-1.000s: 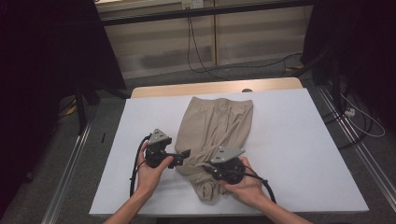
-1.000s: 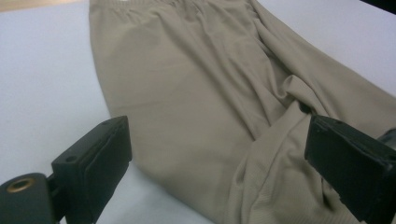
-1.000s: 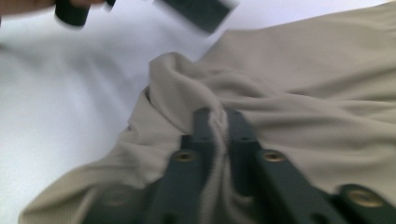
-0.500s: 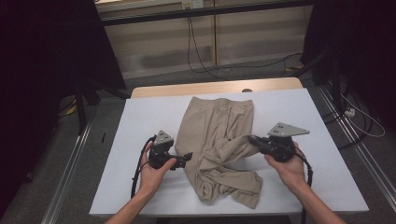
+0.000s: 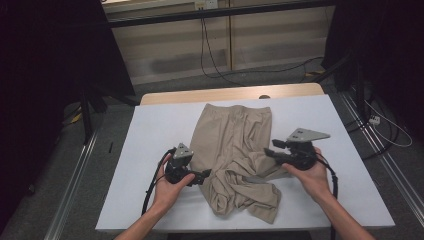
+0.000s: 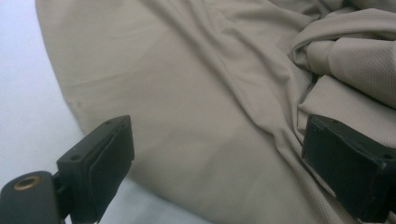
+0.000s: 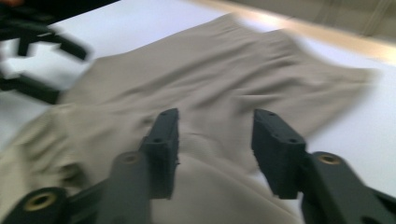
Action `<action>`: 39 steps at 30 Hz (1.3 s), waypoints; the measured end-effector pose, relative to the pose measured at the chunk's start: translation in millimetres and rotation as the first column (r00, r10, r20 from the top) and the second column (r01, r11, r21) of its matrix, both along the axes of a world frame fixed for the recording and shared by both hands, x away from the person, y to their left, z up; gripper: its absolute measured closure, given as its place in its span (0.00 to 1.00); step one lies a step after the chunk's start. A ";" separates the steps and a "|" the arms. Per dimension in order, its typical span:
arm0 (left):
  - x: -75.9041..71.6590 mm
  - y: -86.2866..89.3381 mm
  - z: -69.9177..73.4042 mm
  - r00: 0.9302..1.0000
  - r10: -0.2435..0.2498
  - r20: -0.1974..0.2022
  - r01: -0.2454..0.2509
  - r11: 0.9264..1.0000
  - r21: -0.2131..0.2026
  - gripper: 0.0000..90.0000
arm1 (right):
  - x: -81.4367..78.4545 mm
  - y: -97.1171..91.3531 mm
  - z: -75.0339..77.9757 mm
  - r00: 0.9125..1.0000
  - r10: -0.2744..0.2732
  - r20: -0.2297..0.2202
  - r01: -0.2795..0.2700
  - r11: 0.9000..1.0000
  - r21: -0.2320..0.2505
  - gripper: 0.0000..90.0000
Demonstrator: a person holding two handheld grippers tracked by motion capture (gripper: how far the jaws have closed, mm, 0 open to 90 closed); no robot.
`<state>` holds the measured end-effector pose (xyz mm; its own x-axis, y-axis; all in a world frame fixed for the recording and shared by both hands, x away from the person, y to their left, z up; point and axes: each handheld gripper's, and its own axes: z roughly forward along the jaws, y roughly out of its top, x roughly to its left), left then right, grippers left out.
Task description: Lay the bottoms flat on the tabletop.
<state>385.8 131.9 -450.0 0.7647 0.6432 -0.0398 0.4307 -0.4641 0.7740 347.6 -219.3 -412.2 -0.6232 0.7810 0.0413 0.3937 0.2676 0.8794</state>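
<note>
A beige garment point(image 5: 230, 135) lies on the white table point(image 5: 150, 130), flat at the far end and bunched into folds at the near end. My left gripper point(image 5: 205, 175) rests at its left edge. In the left gripper view its jaws point(image 6: 219, 135) stand wide open over the beige cloth point(image 6: 196, 84) without pressing on it. My right gripper point(image 5: 269, 149) hovers at the garment's right side. Its jaws point(image 7: 217, 116) have just been opening and hold nothing, with the cloth point(image 7: 224, 70) lying beneath them.
A wooden strip point(image 5: 230, 93) runs along the table's far edge. Cables point(image 5: 215, 60) trail over the floor beyond it, and dark stands flank the table. White table surface lies to the left and right of the garment. The other gripper point(image 7: 32, 46) appears blurred far off.
My right gripper swung from the garment's near end out to the right, drawing a fold of cloth with it, then let go of the cloth. The left gripper stayed in place.
</note>
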 end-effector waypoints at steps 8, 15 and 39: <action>-1.8 -3.3 -1.5 1.000 -0.026 -0.007 0.026 1.000 0.009 0.11 | -11.9 78.6 -26.7 0.966 0.226 -0.127 -0.234 0.971 -0.057 0.31; -2.7 -2.0 0.0 1.000 -0.022 0.000 0.022 1.000 -0.002 0.11 | -16.9 74.6 -37.9 0.982 0.155 -0.112 -0.169 0.977 -0.132 0.88; -0.9 -1.0 -0.6 1.000 -0.011 -0.018 0.011 1.000 -0.007 0.10 | -17.6 -66.2 -4.5 0.970 -0.240 0.027 0.241 0.970 -0.038 0.52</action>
